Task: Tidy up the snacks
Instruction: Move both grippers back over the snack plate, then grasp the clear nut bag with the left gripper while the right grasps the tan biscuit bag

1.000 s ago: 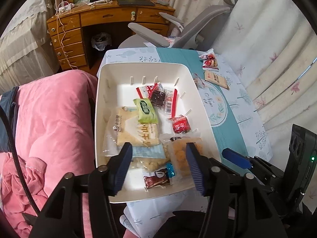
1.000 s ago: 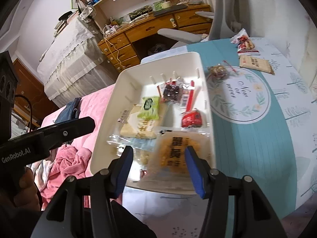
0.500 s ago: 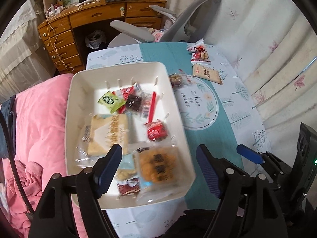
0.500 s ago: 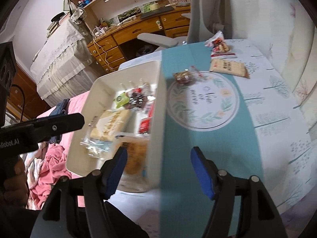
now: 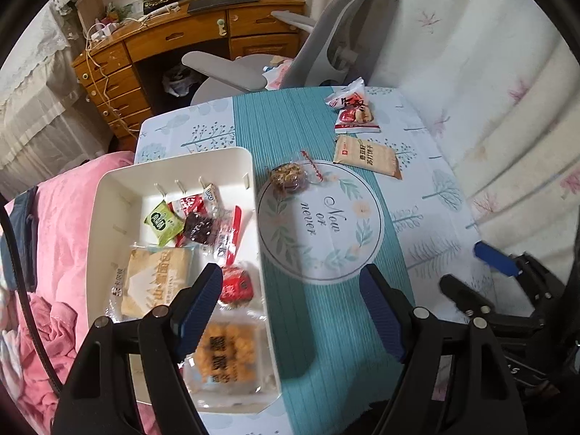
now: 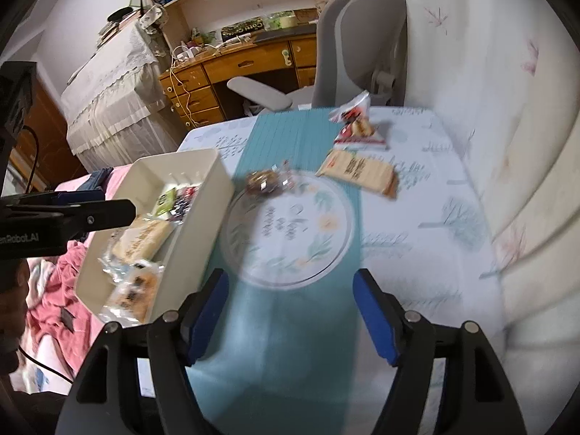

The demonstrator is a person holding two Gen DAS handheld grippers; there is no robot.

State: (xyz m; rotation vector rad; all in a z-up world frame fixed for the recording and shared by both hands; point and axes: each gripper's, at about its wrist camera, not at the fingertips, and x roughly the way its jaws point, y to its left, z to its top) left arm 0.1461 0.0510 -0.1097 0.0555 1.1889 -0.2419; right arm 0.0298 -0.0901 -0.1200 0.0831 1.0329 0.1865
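Here both the left gripper (image 5: 290, 302) and right gripper (image 6: 291, 308) gape empty, well short of the brown snack (image 6: 262, 181).

Left claw (image 5: 290, 304) and right claw (image 6: 291, 311), both spread wide, empty.

**Surface and what rests on it**

The surface (image 5: 427, 217) wears a pale tree-print cloth crossed by a teal striped runner (image 5: 326, 308) with a round wreath emblem. At its left edge sits a white bin (image 5: 174, 161) holding wrapped snacks. 3 packets lie directly on the cloth: a clear-wrapped nut cake (image 5: 288, 178) on the emblem's rim, a tan cracker packet (image 5: 368, 157) beside it, and a red-and-white packet (image 5: 353, 110) further back.
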